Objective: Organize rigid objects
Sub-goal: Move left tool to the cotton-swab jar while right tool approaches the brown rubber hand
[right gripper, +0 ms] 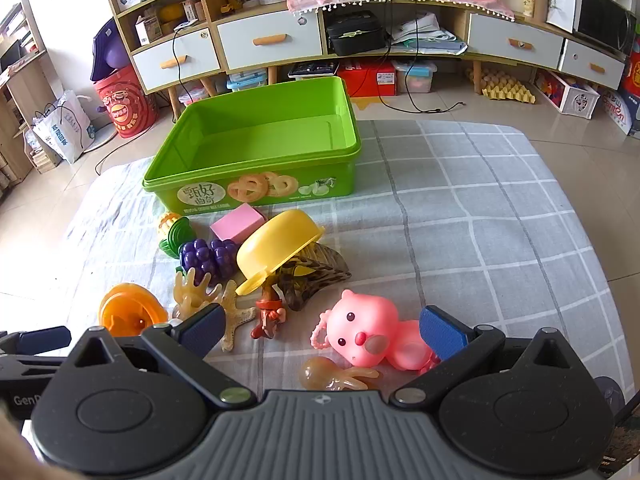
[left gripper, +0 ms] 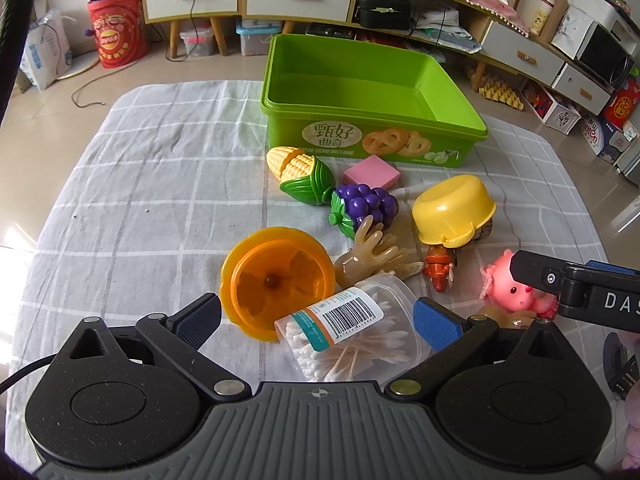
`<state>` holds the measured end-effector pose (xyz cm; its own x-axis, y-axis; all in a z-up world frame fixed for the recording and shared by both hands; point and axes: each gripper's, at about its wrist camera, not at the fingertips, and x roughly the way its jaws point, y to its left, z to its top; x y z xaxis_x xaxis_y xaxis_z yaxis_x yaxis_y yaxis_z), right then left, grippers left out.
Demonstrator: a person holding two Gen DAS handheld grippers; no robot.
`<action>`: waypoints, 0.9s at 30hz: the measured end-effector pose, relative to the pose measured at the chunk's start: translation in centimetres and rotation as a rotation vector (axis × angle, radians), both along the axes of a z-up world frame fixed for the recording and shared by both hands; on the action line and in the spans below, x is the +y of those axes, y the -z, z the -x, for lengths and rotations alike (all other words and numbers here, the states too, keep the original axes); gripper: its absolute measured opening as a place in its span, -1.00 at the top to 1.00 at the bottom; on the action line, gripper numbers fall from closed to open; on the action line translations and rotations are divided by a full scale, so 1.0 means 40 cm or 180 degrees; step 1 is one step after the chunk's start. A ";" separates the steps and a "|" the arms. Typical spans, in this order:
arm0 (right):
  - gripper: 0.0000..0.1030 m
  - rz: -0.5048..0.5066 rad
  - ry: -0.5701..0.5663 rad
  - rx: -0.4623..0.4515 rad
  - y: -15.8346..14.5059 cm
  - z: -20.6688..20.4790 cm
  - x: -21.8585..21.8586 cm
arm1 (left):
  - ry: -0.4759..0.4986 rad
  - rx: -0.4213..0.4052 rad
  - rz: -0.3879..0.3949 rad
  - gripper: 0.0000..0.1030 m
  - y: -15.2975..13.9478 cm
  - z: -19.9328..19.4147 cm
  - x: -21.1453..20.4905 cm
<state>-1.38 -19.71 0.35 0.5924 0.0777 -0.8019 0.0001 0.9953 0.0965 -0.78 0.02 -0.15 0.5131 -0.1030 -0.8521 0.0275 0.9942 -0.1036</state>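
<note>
An empty green plastic box (left gripper: 372, 120) (right gripper: 248, 184) stands at the back of the checked cloth. In front of it lies a heap of toys. My left gripper (left gripper: 318, 322) is open, with a clear cotton-swab jar (left gripper: 348, 332) lying on its side between the fingers, next to an orange cup (left gripper: 276, 280). My right gripper (right gripper: 322, 332) is open around a pink rubber animal (right gripper: 368, 336), whose rear is hidden behind the right pad. No pad presses on either thing.
The heap holds toy corn (left gripper: 298, 172), a pink block (left gripper: 370, 172), purple grapes (left gripper: 366, 204), an overturned yellow bowl (right gripper: 276, 244), a brown shell (right gripper: 316, 276), a starfish (right gripper: 236, 316), a rubbery hand (left gripper: 368, 256) and an amber octopus (right gripper: 336, 376). Cabinets and boxes line the far wall.
</note>
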 end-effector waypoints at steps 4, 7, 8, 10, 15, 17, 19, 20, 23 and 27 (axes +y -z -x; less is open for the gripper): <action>-0.56 0.0008 -0.0006 0.0003 0.002 0.001 0.003 | 0.0000 0.0002 0.0001 -0.96 0.000 0.000 0.000; -0.56 0.0014 -0.0010 0.0008 0.003 0.000 0.005 | 0.0001 -0.0002 0.0003 -0.96 0.000 0.001 -0.001; -0.56 0.0014 -0.0010 0.0008 0.003 0.000 0.005 | 0.0000 -0.0001 0.0002 -0.96 0.000 0.000 0.000; -0.56 0.0015 -0.0008 0.0007 0.003 0.000 0.005 | 0.0001 0.0001 0.0002 -0.96 0.000 0.000 0.000; -0.56 0.0015 -0.0009 0.0008 0.002 0.000 0.005 | 0.0001 -0.0001 0.0003 -0.96 0.000 0.000 0.000; -0.56 0.0016 -0.0009 0.0008 0.002 0.001 0.005 | 0.0003 -0.0003 0.0003 -0.95 0.000 0.001 -0.002; -0.56 0.0016 -0.0010 0.0008 0.002 0.000 0.005 | 0.0004 -0.0001 0.0003 -0.95 0.000 0.002 -0.002; -0.56 0.0020 -0.0014 0.0008 0.003 0.001 0.005 | 0.0004 -0.0002 0.0004 -0.95 0.000 0.001 -0.002; -0.56 0.0030 -0.0022 0.0007 0.004 0.001 0.005 | 0.0024 -0.0017 0.0015 -0.95 0.001 0.005 -0.006; -0.56 0.0040 -0.0057 -0.0007 0.007 0.001 0.004 | 0.0124 -0.0065 0.0026 -0.95 0.003 0.014 -0.003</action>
